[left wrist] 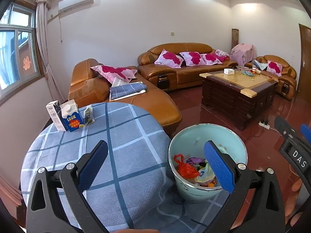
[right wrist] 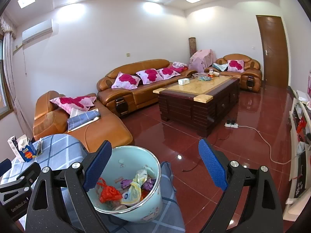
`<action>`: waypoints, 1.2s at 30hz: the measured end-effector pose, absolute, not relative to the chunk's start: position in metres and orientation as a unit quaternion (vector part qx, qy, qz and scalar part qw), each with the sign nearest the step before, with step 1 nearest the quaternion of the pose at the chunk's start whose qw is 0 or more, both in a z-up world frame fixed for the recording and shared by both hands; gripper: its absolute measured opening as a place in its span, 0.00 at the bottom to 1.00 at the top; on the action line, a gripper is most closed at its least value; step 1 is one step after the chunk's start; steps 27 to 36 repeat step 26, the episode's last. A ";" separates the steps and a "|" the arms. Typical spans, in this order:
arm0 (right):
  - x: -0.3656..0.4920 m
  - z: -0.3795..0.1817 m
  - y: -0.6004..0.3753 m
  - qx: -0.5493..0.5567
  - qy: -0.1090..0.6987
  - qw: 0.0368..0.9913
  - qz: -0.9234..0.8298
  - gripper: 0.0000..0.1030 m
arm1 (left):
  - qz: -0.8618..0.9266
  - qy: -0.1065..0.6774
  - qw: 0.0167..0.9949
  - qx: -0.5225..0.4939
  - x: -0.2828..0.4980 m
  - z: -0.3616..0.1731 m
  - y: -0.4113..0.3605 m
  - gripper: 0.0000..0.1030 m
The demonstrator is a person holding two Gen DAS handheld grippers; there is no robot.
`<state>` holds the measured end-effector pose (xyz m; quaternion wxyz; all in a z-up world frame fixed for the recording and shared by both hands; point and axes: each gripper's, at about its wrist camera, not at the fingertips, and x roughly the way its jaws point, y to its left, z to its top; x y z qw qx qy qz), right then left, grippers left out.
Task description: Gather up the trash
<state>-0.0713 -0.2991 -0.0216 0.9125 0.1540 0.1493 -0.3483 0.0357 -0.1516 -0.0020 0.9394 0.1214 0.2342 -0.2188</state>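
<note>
Left gripper (left wrist: 155, 167) spread wide, empty, over checked tablecloth (left wrist: 120, 136); right gripper (right wrist: 155, 165) likewise agape; mint bin (right wrist: 136, 211) with trash at table edge; cartons (left wrist: 66, 116) on far side

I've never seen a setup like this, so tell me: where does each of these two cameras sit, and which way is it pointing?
Left wrist view: sits on the left hand-held gripper, open, looking over the checked round table, cartons and mint trash bin; the right hand-held gripper shows at its right edge.
Right wrist view: sits on the right hand-held gripper, open, facing the bin and red floor.
Both share the bin, table, sofas and coffee table.
</note>
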 end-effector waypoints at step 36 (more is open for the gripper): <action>-0.069 -0.023 -0.298 0.164 0.156 0.908 -0.352 0.87 | -0.213 0.254 0.938 0.100 0.042 -0.003 -0.145 0.94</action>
